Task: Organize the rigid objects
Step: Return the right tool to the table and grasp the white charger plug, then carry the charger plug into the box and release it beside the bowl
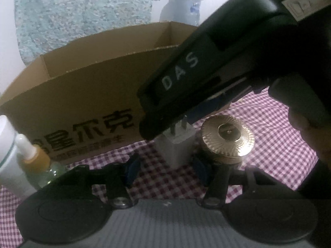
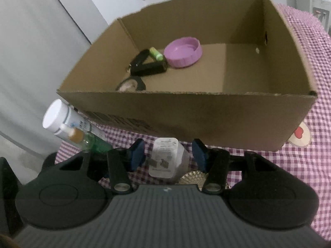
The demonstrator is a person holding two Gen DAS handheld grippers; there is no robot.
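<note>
a brown cardboard box (image 2: 186, 113) sits on a purple-and-white checked cloth (image 2: 310, 165). inside lie a lilac lid (image 2: 183, 54) and a black clip (image 2: 148, 67). the charger (image 1: 175, 146) is white, the ridged cap (image 1: 227, 136) gold.

White charger (image 1: 175, 146) between left tool (image 1: 167, 166) pads, gold lid (image 1: 227, 138) beside

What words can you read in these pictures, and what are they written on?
"DAS": white letters on the right claw's black body.
"星尔克": big black characters on the front of the cardboard box; a character before them is hidden, and the smaller line below is too blurred to read.
White charger: small print on its label, too small to read.
White bottle: blue print, too blurred to read.
Paper tag on the right claw: marks, not readable.
</note>
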